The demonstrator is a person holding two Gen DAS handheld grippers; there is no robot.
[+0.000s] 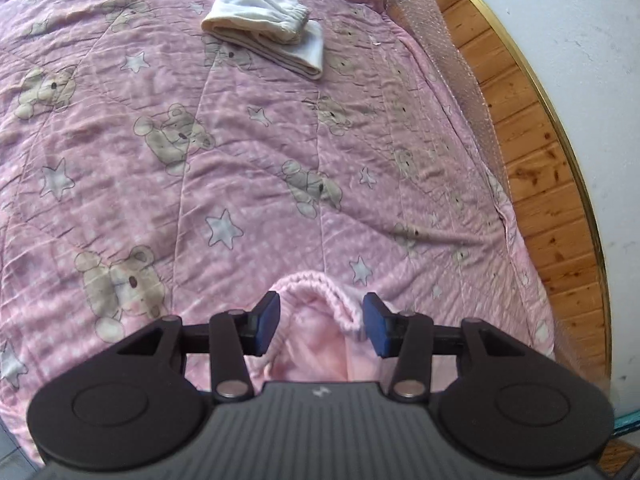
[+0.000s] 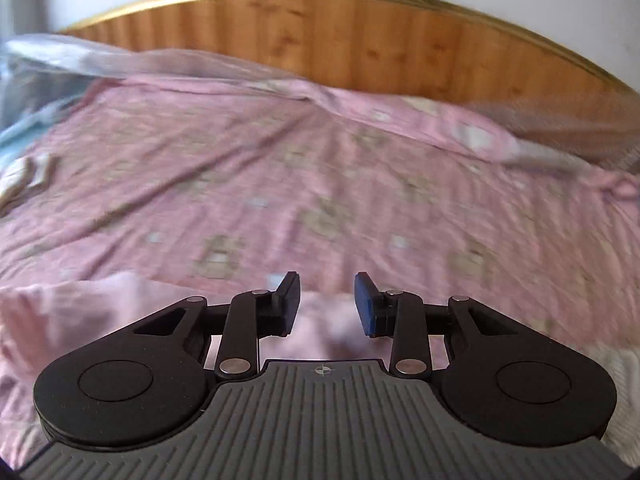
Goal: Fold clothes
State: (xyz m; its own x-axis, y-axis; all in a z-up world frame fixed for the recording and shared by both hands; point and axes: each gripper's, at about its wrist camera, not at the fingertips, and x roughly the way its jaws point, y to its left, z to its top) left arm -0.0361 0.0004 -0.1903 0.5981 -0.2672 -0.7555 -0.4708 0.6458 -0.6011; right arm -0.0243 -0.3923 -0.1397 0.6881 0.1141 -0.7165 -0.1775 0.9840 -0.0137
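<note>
- So far, one piece looks done: white folded garment [image 1: 266, 26] lying flat near the top middle of the left wrist view, on the pink bedspread [image 1: 248, 152] with bears and stars.
- Same white piece maybe showing as a pale blur at the left edge of the right wrist view; too smeared to be sure.
- Next piece: pink knit garment [image 1: 316, 332] with a ribbed edge, at the bottom middle of the left wrist view, right in front of the camera.
- Left gripper [image 1: 320, 326] parted about halfway, jaws on either side of the pink knit's ribbed edge, pads not pressing on it. Looks like a let-go, not a hold.
- Right gripper [image 2: 327, 306] also parted about halfway, nothing pinched. Soft pink cloth [image 2: 100, 320] below and to the lower left of it, very blurry.
- Can't tell from these views how neat the pink fold is, since most of it hides under the grippers.
- Wooden headboard [image 2: 360, 40] with a gold rim along the top of the right wrist view, and down the right side of the left wrist view.
- Best guess on the job: one piece finished and set aside, pink one dropped on the bed and maybe part folded, more folds or a move next to the white one likely left.
</note>
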